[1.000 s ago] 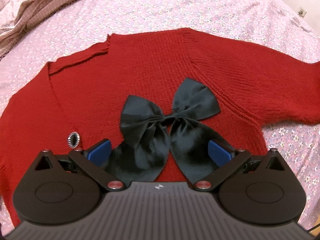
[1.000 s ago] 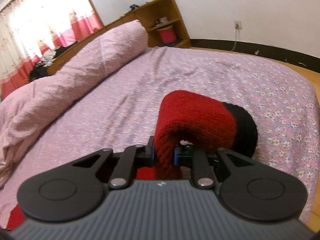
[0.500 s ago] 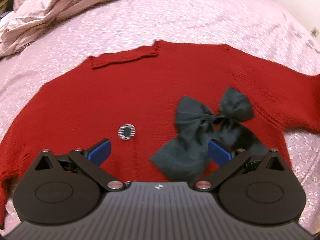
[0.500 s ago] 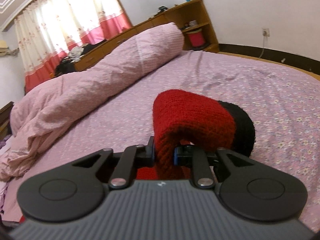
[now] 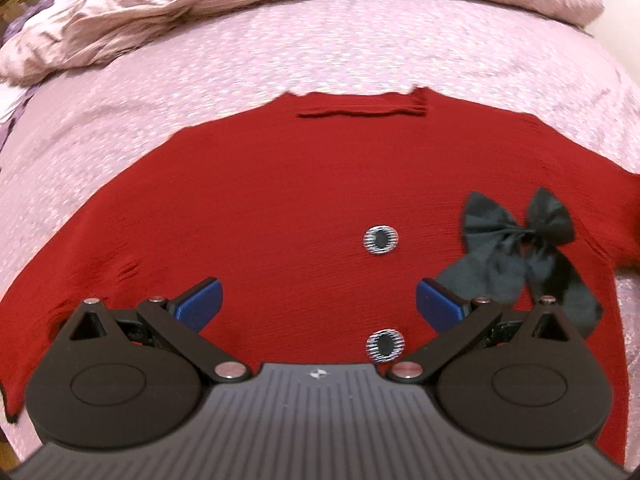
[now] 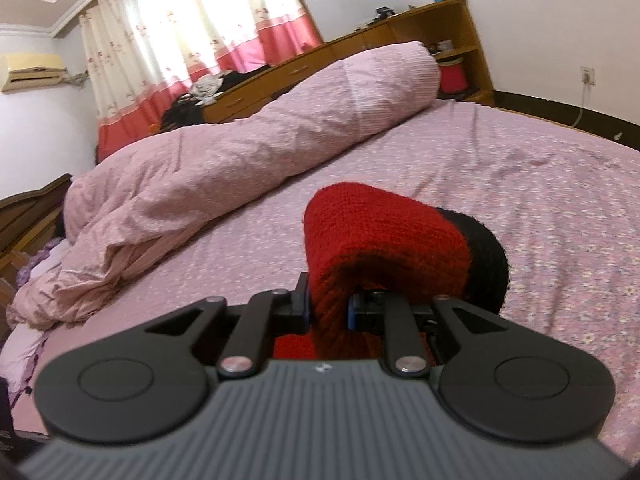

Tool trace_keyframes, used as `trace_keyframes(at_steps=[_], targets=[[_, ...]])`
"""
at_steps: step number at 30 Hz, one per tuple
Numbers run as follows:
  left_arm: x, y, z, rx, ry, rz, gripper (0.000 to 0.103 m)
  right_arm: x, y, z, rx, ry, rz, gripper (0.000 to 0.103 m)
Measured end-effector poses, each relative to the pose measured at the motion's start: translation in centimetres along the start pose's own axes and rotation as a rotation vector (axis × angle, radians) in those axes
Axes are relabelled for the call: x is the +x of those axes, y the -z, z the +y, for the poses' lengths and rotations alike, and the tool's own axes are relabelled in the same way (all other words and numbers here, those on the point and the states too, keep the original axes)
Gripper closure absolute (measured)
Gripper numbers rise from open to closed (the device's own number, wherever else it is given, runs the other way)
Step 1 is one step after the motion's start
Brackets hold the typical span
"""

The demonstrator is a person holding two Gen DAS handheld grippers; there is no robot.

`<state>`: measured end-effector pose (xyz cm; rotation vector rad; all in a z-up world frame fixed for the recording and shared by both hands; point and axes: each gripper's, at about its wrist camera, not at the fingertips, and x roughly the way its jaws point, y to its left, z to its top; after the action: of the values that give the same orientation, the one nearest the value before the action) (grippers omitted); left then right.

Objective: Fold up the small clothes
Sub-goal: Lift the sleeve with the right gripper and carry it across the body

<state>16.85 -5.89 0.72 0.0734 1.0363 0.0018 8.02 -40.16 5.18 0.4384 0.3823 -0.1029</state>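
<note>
Red sleeve (image 6: 384,256) pinched in right claw (image 6: 327,312).

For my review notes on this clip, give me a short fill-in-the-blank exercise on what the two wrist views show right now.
1. The red cardigan lies spread on a ____ floral bedsheet.
2. The black bow sits beside ____ round buttons.
3. The left gripper is ____, holding nothing.
4. The right gripper is shut on the ____ with the black cuff.

Missing words: pink; two; open; sleeve
</note>
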Motion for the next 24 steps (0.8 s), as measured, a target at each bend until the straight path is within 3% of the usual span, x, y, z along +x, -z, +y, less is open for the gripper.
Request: trace_keyframes(at_steps=[16, 24], targets=[[-1.5, 0.8, 5.6, -0.106, -0.014, -0.03, 0.0, 0.2, 0.4, 6.9, -0.071, -0.114, 0.016, 0.084], [-1.5, 1.3, 8.0, -0.152, -0.034, -0.032, 0.0, 0.7, 0.8, 12.2, -0.118, -0.209, 0.027, 0.084]])
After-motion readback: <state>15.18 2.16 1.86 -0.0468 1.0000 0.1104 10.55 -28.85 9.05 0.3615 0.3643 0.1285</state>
